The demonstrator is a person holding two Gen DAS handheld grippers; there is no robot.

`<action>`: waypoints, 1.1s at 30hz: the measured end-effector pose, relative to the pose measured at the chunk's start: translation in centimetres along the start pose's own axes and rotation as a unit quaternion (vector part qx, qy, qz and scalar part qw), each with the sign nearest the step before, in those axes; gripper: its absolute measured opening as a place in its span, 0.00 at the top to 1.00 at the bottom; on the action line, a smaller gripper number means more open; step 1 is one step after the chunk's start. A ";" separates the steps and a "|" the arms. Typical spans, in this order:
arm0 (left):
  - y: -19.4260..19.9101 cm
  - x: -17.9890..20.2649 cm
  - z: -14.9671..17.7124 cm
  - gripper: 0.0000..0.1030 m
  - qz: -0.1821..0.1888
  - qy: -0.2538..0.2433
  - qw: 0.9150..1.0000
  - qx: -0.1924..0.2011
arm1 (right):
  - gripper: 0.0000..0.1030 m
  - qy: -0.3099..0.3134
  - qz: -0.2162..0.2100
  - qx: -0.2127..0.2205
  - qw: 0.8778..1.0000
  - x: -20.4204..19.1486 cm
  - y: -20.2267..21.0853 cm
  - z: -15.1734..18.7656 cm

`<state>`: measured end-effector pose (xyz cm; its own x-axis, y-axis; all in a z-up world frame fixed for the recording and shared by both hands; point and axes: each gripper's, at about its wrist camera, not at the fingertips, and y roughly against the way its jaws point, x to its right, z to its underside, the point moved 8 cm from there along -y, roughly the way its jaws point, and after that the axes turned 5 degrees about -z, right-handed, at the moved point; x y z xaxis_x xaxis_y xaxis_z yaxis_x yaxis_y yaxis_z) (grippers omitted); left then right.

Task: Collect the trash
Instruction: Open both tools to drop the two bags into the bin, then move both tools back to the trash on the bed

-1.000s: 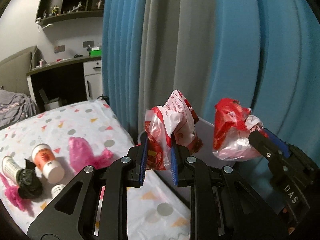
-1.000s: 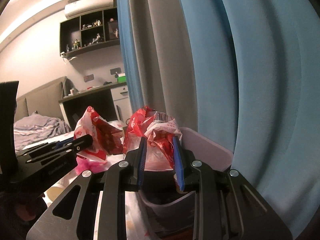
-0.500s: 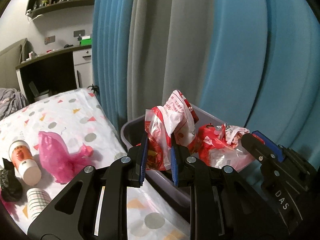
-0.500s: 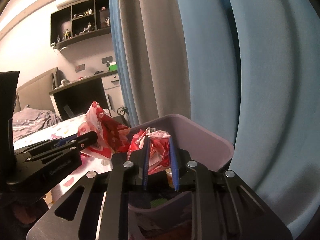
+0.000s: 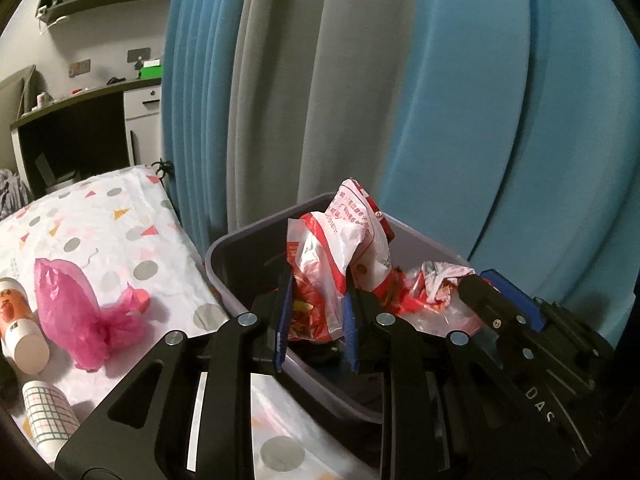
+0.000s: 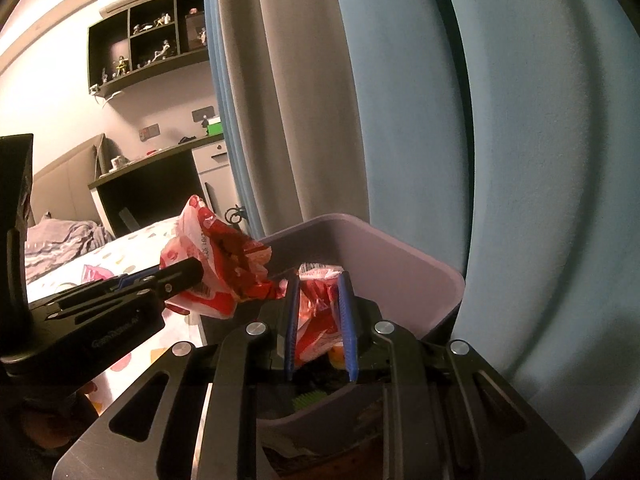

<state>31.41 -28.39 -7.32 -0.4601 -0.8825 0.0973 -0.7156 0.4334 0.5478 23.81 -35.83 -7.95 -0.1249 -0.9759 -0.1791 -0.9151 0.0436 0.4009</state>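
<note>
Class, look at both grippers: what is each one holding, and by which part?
The left gripper pinches a red-and-white plastic bag by its lower end. The right gripper pinches another crumpled red-and-white bag around its middle, over the bin.

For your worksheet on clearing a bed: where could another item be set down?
Bare bedspread lies beyond the pink plastic bag, towards the curtain. It is crowded at the near left: the bag, an orange-labelled cup and a checked cup.
</note>
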 end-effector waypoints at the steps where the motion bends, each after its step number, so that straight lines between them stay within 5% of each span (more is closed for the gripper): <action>1: -0.1 0.0 -0.1 0.74 0.002 -0.001 1.000 0.000 | 0.78 0.000 0.000 0.000 1.000 0.0 -0.2 -0.2; 9: 1.1 -1.7 -0.4 0.29 -0.019 0.022 0.999 0.015 | 0.62 -0.005 -0.007 0.006 1.000 0.3 0.4 -0.4; 13: 3.1 -2.9 -0.6 0.14 -0.042 0.033 0.998 0.037 | 0.47 -0.007 -0.005 0.019 1.000 0.2 1.6 -0.8; 20: 6.9 -5.6 0.3 0.06 -0.095 0.051 0.992 0.059 | 0.21 -0.005 -0.001 0.049 0.999 -0.8 4.7 -1.0; 33: 15.4 -12.3 5.2 0.06 -0.183 0.080 0.976 0.083 | 0.17 0.035 -0.067 0.044 0.996 -8.2 8.0 1.9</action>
<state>23.36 -9.94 -4.40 -0.0797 -0.9952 0.0561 -0.8981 0.0961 0.4292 16.84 -27.12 -4.97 0.0253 -0.9866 -0.1614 -0.9520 -0.0730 0.2972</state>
